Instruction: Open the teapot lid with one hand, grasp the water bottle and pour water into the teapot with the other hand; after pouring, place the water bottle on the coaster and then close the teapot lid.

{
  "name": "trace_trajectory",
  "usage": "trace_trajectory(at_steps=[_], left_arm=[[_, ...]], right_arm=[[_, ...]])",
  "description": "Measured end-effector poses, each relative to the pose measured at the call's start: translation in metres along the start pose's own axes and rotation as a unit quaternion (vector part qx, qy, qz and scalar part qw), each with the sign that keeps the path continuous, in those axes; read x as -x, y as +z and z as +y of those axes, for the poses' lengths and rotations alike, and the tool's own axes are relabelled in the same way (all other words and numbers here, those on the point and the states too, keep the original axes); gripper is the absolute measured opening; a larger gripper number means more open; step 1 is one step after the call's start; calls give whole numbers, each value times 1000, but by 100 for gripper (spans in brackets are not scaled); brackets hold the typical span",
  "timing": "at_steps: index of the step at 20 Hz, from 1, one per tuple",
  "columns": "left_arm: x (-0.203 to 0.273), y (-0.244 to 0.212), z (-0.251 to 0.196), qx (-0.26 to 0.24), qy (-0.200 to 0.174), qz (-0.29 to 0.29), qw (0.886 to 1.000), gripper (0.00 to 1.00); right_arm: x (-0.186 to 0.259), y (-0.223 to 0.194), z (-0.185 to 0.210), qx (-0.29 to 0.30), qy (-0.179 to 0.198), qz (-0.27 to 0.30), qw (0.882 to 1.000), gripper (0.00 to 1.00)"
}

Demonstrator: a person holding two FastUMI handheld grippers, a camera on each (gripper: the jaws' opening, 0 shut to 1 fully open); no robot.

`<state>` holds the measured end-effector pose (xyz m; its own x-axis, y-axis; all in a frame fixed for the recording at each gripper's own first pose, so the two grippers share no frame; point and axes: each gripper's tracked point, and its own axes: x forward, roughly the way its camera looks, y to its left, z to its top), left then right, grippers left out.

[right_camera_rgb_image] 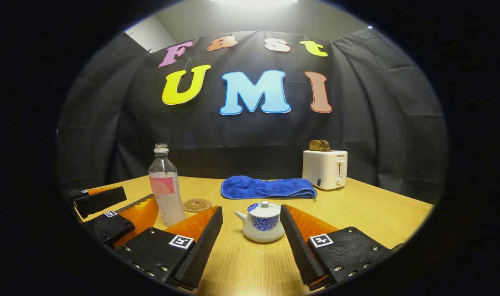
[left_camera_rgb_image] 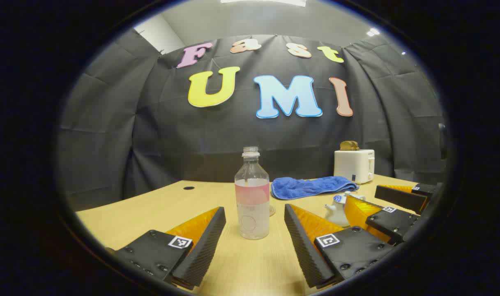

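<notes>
The left gripper [left_camera_rgb_image: 254,240] is held low over the tabletop [left_camera_rgb_image: 151,209] with its fingers spread wide, nothing being pressed between them. The right gripper [right_camera_rgb_image: 250,238] is held likewise, level and low, fingers wide apart. The two are kept side by side, near each other, both pointed toward the tabletop's far edge.

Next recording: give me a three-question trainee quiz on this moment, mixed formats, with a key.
1. True or false: the lid sits on the white-and-blue ceramic teapot.
2. What lies between the open left gripper fingers? A) clear plastic water bottle B) white toaster C) blue folded towel
3. Fill in: the round brown coaster lies on the wooden ____.

Key: 1 true; 2 A; 3 table.
</notes>
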<state>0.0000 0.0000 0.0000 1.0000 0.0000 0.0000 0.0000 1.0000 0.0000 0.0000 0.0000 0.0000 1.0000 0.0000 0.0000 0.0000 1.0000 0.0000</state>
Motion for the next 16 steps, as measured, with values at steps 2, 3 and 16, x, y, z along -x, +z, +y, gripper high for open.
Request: trace_trajectory(at_steps=[2,3,16], left_arm=[[-1,1,-1,0,0,0,1000,100],[0,0,0,0,0,0,1000,100],[0,1,0,0,3,-2,1000,100]], right_arm=[[0,0,0,0,0,0,1000,88],[0,0,0,0,0,0,1000,88],[0,0,0,1,0,0,1000,88]])
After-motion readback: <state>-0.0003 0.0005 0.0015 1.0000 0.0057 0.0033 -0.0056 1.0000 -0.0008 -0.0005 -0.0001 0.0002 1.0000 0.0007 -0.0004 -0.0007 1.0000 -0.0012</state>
